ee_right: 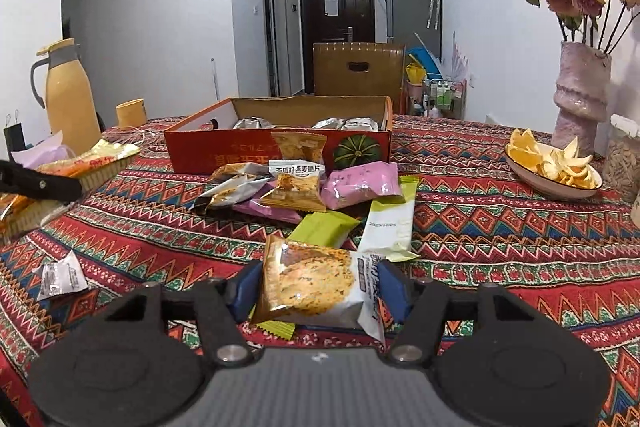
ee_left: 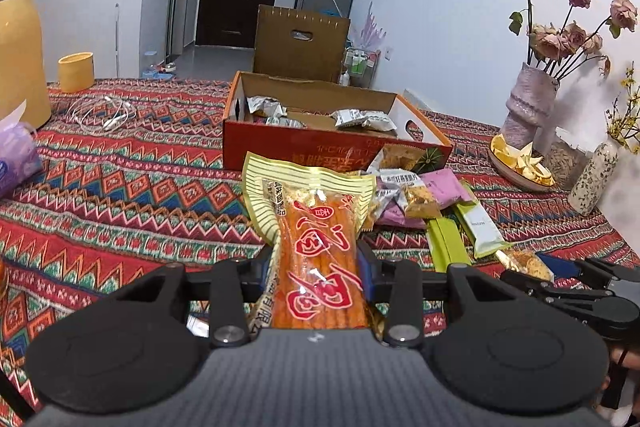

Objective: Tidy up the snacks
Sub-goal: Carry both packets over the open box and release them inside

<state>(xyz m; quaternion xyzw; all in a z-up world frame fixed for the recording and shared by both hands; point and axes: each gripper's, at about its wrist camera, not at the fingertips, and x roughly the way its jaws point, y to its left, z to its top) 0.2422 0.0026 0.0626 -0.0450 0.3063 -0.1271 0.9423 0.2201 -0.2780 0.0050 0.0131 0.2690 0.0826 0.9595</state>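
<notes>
patterned red cloth covers the tabletop (ee_left: 120, 187), with a dark door and a fridge far behind. the left hand-held gripper (ee_left: 316, 267) is closed partway on a long orange spicy-strip packet (ee_left: 320, 247); its blue pads press both sides and the packet juts forward past the fingertips, lifted off the cloth. straight ahead of it stands the open red cardboard box (ee_left: 320, 147) holding silver snack packs (ee_left: 352, 118). ahead and to its right lies the loose snack pile (ee_left: 416, 199). the right hand-held gripper (ee_right: 316, 287) is closed on a clear cracker packet (ee_right: 312, 283), pads touching its sides. just beyond its fingertips lie a green packet (ee_right: 324, 227) and a white-green sachet (ee_right: 390, 223); a small silver packet (ee_right: 60, 277) lies to its left. the box (ee_right: 248, 151) stands farther ahead.
</notes>
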